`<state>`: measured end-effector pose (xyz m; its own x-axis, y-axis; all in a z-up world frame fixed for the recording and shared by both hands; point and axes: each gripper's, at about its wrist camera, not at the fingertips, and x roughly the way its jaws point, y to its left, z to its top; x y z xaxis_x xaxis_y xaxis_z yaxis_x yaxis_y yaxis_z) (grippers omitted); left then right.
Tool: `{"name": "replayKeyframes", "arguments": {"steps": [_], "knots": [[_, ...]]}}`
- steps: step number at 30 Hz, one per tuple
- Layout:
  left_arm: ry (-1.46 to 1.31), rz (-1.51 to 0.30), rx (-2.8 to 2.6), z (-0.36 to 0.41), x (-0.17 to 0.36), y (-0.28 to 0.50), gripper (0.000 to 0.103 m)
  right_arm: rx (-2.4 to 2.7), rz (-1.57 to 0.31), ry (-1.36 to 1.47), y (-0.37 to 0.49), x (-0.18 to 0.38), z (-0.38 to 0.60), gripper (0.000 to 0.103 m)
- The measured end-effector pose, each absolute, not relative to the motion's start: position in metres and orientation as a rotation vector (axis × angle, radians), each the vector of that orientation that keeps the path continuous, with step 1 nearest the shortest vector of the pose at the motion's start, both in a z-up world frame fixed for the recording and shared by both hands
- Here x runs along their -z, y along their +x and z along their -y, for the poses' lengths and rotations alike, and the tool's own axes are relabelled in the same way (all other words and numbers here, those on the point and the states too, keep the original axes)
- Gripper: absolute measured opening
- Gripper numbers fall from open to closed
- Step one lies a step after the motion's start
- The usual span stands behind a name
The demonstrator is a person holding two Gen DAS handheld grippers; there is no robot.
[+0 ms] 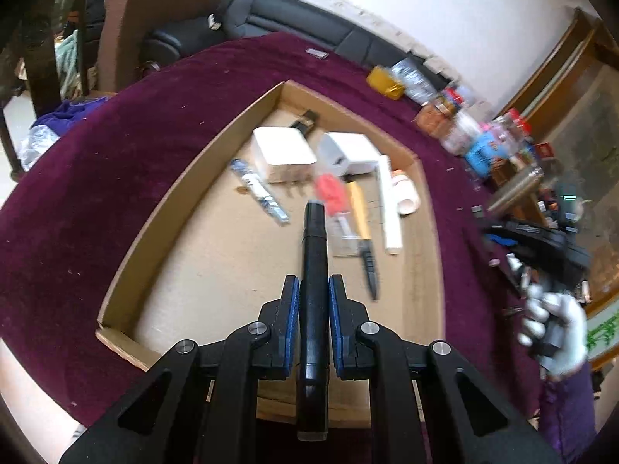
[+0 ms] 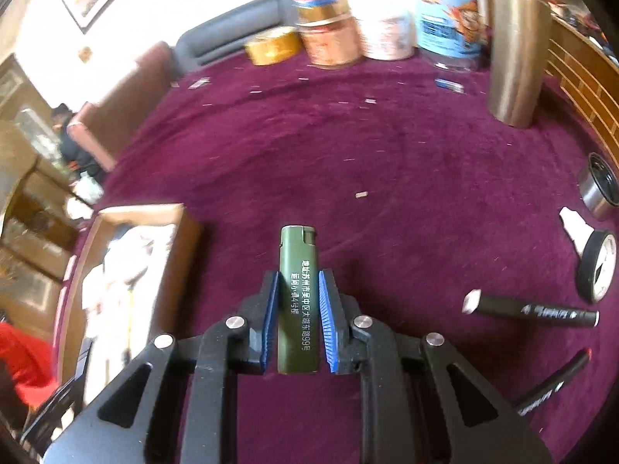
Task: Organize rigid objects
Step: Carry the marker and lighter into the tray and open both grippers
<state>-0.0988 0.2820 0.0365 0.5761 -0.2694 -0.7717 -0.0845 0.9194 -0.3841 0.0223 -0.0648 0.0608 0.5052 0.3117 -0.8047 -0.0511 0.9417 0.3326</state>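
We counted several items already inside shallow cardboard tray (image 1: 154,208). Our left gripper (image 1: 313,309) clamped black marker pen (image 1: 314,263) above tray. Our right gripper (image 2: 298,309) pinched green plastic lighter (image 2: 297,294) just right of tray. Two black markers (image 2: 534,311) remained farther right, unsorted.

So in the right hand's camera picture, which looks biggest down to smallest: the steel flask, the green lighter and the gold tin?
As they look in the right wrist view:
1. Steel flask, clearly largest.
2. Green lighter, though it sits right by the camera between the pads of the right tool, which inflates it.
3. Gold tin, far off, so its true size against the lighter is unsure.
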Motion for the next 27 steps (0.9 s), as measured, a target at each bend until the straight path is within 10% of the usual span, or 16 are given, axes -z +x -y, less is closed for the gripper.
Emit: {"name": "replayKeyframes", "arguments": {"steps": [13,27], "knots": [[-0.370,-1.024,-0.023,-0.298,-0.021,-0.043,0.014,-0.544,-1.059,0.215,-0.028,-0.076,-0.042,0.018],[-0.553,-0.798,-0.006,-0.330,-0.060,-0.125,0.043,-0.686,-1.159,0.109,-0.038,-0.040,-0.148,0.019]]}}
